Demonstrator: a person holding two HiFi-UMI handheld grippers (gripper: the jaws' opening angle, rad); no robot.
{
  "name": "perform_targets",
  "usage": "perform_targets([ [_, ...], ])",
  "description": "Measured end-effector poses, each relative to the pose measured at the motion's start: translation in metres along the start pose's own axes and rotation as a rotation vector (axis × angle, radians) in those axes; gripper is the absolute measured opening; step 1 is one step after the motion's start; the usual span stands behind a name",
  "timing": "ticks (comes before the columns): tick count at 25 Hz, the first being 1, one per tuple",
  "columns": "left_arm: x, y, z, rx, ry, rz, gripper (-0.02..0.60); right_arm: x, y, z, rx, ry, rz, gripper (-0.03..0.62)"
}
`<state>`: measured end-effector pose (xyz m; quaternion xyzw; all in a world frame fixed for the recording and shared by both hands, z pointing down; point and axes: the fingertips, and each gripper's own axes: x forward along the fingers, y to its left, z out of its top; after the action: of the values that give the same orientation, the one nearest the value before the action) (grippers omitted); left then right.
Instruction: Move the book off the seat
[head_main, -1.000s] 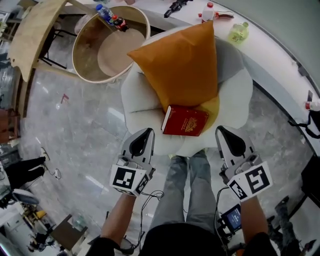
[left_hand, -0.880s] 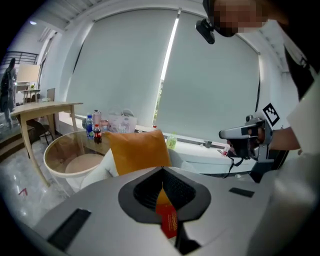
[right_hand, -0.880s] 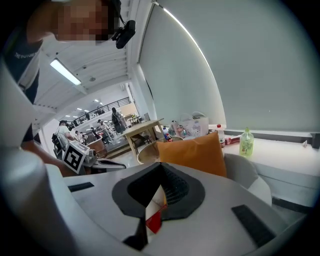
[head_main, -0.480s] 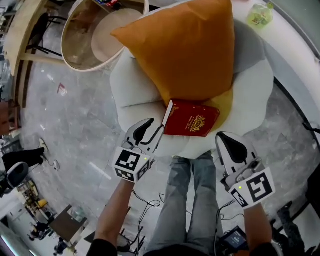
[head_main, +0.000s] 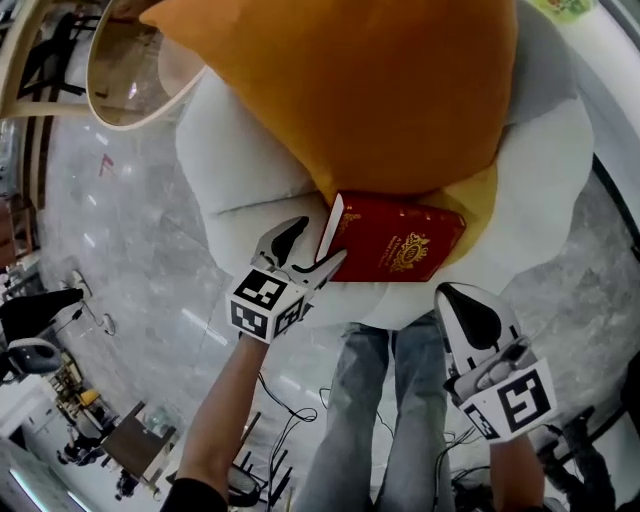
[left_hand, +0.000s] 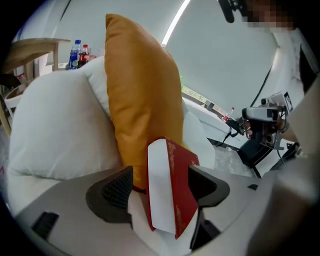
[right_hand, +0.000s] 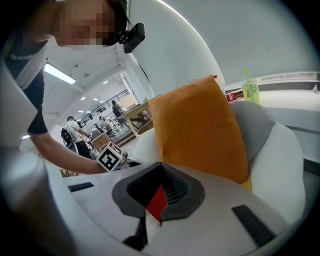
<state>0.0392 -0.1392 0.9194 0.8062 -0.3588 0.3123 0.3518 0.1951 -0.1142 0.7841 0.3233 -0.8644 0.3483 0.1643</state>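
A red book (head_main: 400, 240) with gold print lies on the white seat (head_main: 250, 190), its far side against a big orange cushion (head_main: 370, 90). My left gripper (head_main: 318, 242) is open. Its jaws have just been opening and stand on either side of the book's left end. In the left gripper view the book (left_hand: 180, 185) stands between the two pads (left_hand: 117, 190), which do not press on it. My right gripper (head_main: 452, 295) hangs shut just in front of the seat's near edge, below the book's right corner. A sliver of the book (right_hand: 158, 202) shows past its jaws (right_hand: 160, 175).
A round wooden tub (head_main: 130, 70) stands on the marble floor beyond the seat at the upper left. The person's legs (head_main: 390, 400) are right before the seat. A grey cushion (right_hand: 255, 130) sits behind the orange one. Bottles (left_hand: 77, 52) stand far off.
Both grippers have come down toward the seat. The left gripper's jaws were shut and have opened, and now straddle the book's left end. The right gripper stays shut.
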Motion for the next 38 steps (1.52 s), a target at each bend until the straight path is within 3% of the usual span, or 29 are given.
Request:
perform_targets([
  [6, 0.035, -0.002, -0.028, 0.020, 0.073, -0.123, 0.394, 0.010, -0.016, -0.029, 0.050, 0.027, 0.000, 0.009],
  [12, 0.061, -0.014, -0.033, 0.027, 0.169, -0.206, 0.393, 0.015, -0.021, -0.033, 0.069, 0.036, 0.002, 0.009],
  [16, 0.049, -0.029, -0.014, -0.015, 0.126, -0.266, 0.319, 0.022, -0.009, -0.022, 0.104, 0.011, 0.017, 0.009],
  [19, 0.043, -0.096, -0.001, 0.061, 0.153, -0.314, 0.299, -0.004, -0.009, -0.009, 0.112, -0.005, 0.024, 0.009],
  [21, 0.051, -0.129, -0.002, 0.124, 0.205, -0.273, 0.304, -0.025, -0.013, 0.001, 0.112, -0.015, 0.016, 0.009],
  [23, 0.062, -0.132, -0.007, 0.152, 0.246, -0.207, 0.304, -0.035, -0.016, 0.010, 0.116, -0.021, 0.004, 0.009],
  [26, 0.070, -0.124, -0.007, 0.083, 0.268, -0.181, 0.283, -0.043, -0.019, 0.015, 0.109, -0.023, -0.007, 0.009],
  [31, 0.069, -0.129, -0.003, 0.034, 0.318, -0.158, 0.259, -0.072, -0.026, 0.027, 0.081, -0.028, -0.028, 0.009],
  [35, 0.048, -0.138, 0.003, 0.071, 0.322, -0.096, 0.252, -0.091, -0.015, 0.052, 0.051, -0.034, -0.024, 0.009],
  [38, 0.018, -0.137, 0.020, 0.063, 0.268, -0.045, 0.247, -0.104, -0.004, 0.072, 0.026, -0.044, -0.021, 0.009],
])
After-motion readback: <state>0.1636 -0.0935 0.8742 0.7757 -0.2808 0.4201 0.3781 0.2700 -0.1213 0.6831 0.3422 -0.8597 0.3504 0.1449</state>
